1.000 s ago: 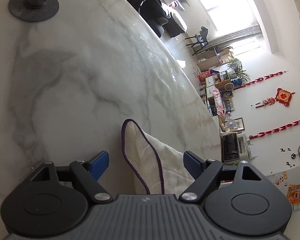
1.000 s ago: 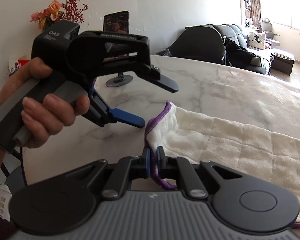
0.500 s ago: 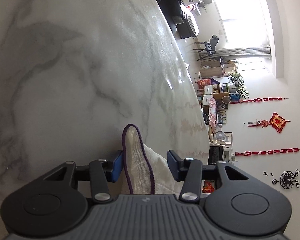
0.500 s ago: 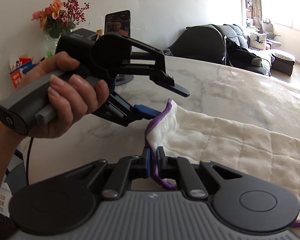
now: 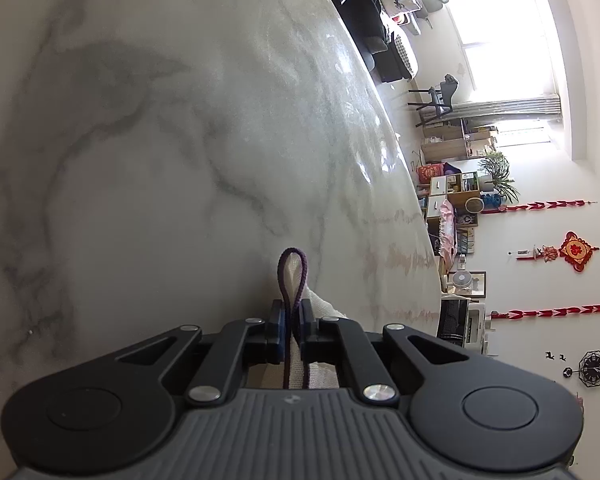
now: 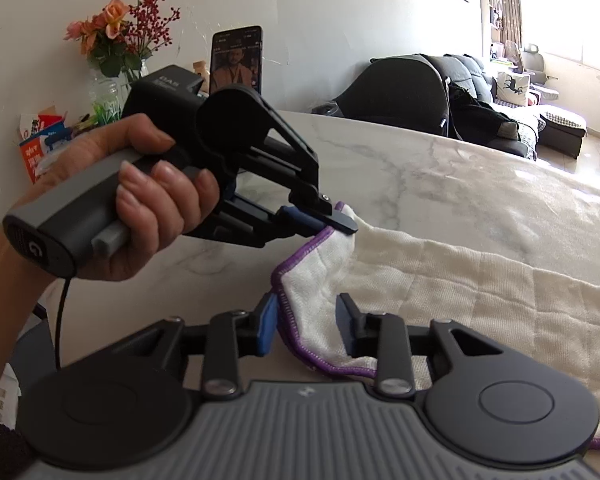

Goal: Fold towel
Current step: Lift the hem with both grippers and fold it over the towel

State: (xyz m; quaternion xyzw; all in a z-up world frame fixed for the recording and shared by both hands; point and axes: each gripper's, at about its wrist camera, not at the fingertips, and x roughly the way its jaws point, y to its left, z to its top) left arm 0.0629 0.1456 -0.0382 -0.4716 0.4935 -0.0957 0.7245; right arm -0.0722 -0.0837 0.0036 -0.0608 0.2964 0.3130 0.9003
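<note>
A white quilted towel (image 6: 460, 280) with a purple hem lies on the marble table (image 6: 440, 160). Its near-left corner is lifted and bunched. My left gripper (image 6: 332, 222), held in a person's hand (image 6: 140, 200), is shut on that corner. In the left wrist view the hem loop (image 5: 292, 276) sticks up from between the closed blue pads of the left gripper (image 5: 291, 316). My right gripper (image 6: 306, 320) is opening. Its jaws stand apart with the towel's hemmed edge lying loosely between them, and the pads (image 6: 267, 330) do not squeeze it.
A phone on a stand (image 6: 236, 62) and a vase of flowers (image 6: 112, 48) stand at the table's far left by the wall. A dark chair (image 6: 404, 84) sits behind the table. Bare marble (image 5: 160, 160) stretches beyond the towel corner, and the table's edge (image 5: 412, 184) curves to the right.
The left gripper came in over the towel's corner and its jaws closed on it. The right gripper, earlier shut on the hem, has parted its jaws and let the hem go slack.
</note>
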